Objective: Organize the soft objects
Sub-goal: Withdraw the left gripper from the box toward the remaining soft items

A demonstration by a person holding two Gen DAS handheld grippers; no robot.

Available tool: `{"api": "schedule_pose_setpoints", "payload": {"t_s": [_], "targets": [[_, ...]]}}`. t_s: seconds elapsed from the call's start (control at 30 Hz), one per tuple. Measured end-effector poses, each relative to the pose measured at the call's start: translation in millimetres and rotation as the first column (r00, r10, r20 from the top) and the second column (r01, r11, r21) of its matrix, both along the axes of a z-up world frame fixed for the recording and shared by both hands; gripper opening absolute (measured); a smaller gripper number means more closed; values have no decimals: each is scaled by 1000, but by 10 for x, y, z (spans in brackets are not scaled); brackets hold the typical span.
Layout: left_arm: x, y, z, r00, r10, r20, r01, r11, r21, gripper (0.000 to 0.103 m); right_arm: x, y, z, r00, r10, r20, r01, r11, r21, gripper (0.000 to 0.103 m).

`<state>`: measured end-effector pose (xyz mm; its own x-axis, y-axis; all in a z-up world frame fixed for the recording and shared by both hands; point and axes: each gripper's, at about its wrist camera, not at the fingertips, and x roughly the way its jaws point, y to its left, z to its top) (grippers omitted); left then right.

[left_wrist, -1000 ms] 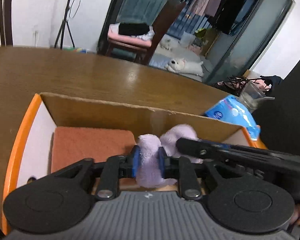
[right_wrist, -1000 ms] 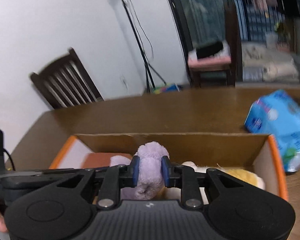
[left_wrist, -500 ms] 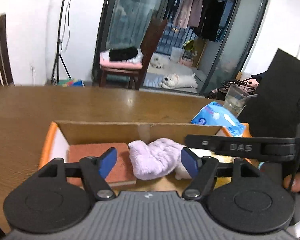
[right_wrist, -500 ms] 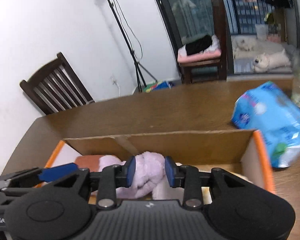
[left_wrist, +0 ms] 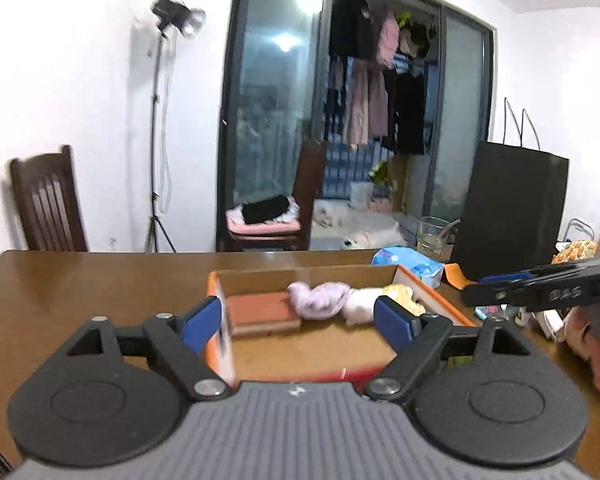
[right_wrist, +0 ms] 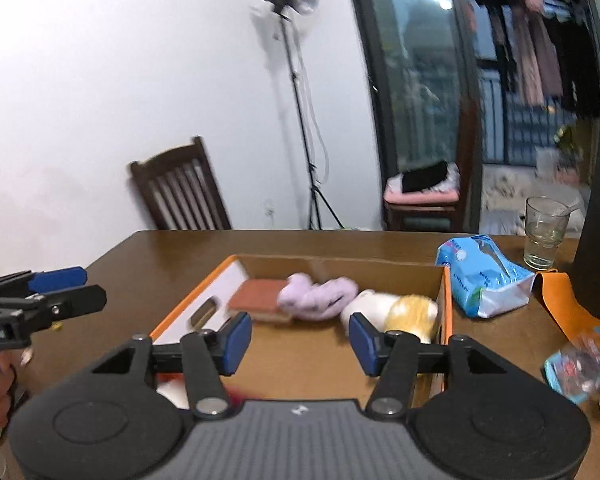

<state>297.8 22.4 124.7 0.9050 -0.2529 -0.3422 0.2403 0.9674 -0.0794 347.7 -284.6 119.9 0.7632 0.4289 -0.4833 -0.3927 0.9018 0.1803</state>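
An orange-rimmed cardboard box (left_wrist: 432, 292) (right_wrist: 446, 304) stands on the brown table. Inside lie a rust-coloured folded cloth (left_wrist: 260, 310) (right_wrist: 260, 298), a lilac plush (left_wrist: 320, 300) (right_wrist: 318, 298), and a white and yellow plush (left_wrist: 396, 296) (right_wrist: 404, 312) at the right. My left gripper (left_wrist: 298, 322) hangs back from the box, its jaws opening with nothing between them. My right gripper (right_wrist: 298, 340) is over the near part of the box, jaws also opening and empty. Each gripper shows at the edge of the other's view.
A blue plastic pack (right_wrist: 480, 280) and a glass (right_wrist: 544, 232) sit right of the box, beside a black bag (left_wrist: 512, 208). A small colourful packet (right_wrist: 580, 364) lies near the right edge. Wooden chairs (right_wrist: 180, 188) stand behind the table, with a light stand (right_wrist: 300, 120).
Both grippers let go of the lilac plush, which now lies in the box. Both pulled back and up from the box, and their jaws spread apart.
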Motion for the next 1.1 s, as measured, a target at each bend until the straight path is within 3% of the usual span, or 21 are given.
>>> {"api": "schedule_pose_setpoints", "payload": {"t_s": [0.13, 0.27, 0.4, 0.5, 0.8, 1.1], "targets": [[-624, 253, -286, 998, 63, 21, -62, 997, -45, 89, -686, 70, -117, 997, 45, 60, -45, 999, -1, 55], [-1121, 483, -505, 992, 125, -16, -126, 987, -99, 89, -1283, 204, -275, 991, 48, 125, -46, 999, -24, 58], [-1521, 536, -645, 983, 184, -23, -185, 981, -58, 93, -1758, 351, -478, 985, 52, 165, -49, 999, -21, 68], [-1767, 499, -716, 982, 190, 0, -190, 982, -11, 94, -1993, 460, -636, 987, 57, 147, -53, 998, -30, 69], [-2064, 306, -828, 996, 90, 5, -90, 996, 17, 96, -2477, 459, -914, 998, 13, 65, -14, 1000, 17, 69], [-1918, 227, -996, 995, 87, -50, -86, 996, 21, 96, -2409, 381, -998, 997, -47, 56, 45, 998, 34, 69]]}}
